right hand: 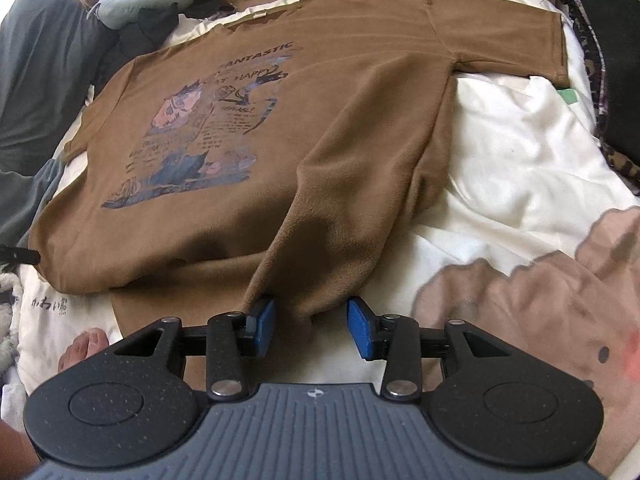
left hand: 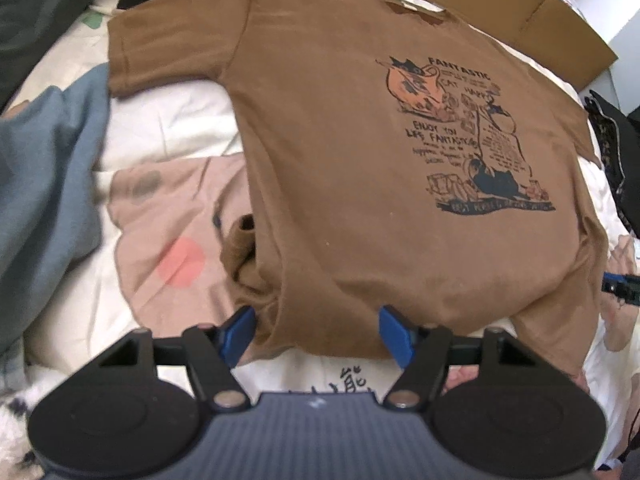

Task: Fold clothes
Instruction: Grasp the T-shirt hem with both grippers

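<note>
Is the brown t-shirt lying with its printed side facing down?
No, the brown t-shirt lies print side up, with the cat graphic plainly showing.

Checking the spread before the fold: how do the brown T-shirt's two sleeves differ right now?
On the brown T-shirt, the left sleeve shows in full in the left wrist view, lying flat and spread. The right sleeve in the right wrist view is flat too, but its far end runs near the dark patterned cloth. Both rest on the white bedding, not folded in.
</note>
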### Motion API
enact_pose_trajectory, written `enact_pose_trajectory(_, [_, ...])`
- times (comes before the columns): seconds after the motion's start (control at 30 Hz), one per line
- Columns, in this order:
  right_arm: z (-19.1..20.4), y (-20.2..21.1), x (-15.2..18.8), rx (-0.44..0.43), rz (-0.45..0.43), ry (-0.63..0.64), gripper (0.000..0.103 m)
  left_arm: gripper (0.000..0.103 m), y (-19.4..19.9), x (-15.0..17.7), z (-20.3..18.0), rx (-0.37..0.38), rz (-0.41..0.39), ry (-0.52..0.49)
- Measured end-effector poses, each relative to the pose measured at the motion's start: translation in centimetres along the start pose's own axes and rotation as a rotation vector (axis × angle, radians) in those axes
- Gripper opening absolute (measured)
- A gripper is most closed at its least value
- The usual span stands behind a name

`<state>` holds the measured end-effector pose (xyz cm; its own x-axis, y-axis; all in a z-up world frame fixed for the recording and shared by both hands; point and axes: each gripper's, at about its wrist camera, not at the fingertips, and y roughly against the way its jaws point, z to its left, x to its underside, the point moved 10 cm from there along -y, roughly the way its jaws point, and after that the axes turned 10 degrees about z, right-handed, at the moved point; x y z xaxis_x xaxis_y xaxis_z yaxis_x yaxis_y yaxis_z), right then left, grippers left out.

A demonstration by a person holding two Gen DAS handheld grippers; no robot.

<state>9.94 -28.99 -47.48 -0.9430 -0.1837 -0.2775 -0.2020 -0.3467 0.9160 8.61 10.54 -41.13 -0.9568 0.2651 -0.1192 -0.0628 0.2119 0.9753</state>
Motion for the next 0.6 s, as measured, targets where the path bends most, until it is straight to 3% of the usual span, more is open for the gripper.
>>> enact_pose_trajectory(0.3, [0.6, -1.7, -1.3, 0.009, -0.009, -0.023, 0.05, 0.053, -0.8, -0.4, 0.1, -0.016, 0.021, -0.044])
enact_pose_trajectory(0.43, [0.2, -2.2, -1.4, -0.012, -0.021, -0.071, 0.05, 0.038, -0.9, -0.6, 0.3, -0.021, 0.017, -0.038])
enact_pose_trajectory(0.5, [0.3, -1.8, -1.4, -0.027, -0.02, -0.075, 0.034, 0.023, -0.7, -0.7, 0.5, -0.02, 0.008, -0.025])
enact_pose_trajectory(0.53, [0.4, -1.6, -1.4, -0.035, -0.02, -0.076, 0.017, 0.018, -0.6, -0.8, 0.7, -0.018, 0.002, -0.016])
enact_pose_trajectory(0.6, [0.4, -0.9, -1.2, -0.044, -0.021, -0.073, 0.009, 0.012, 0.0, -1.0, 0.8, -0.018, -0.009, -0.013])
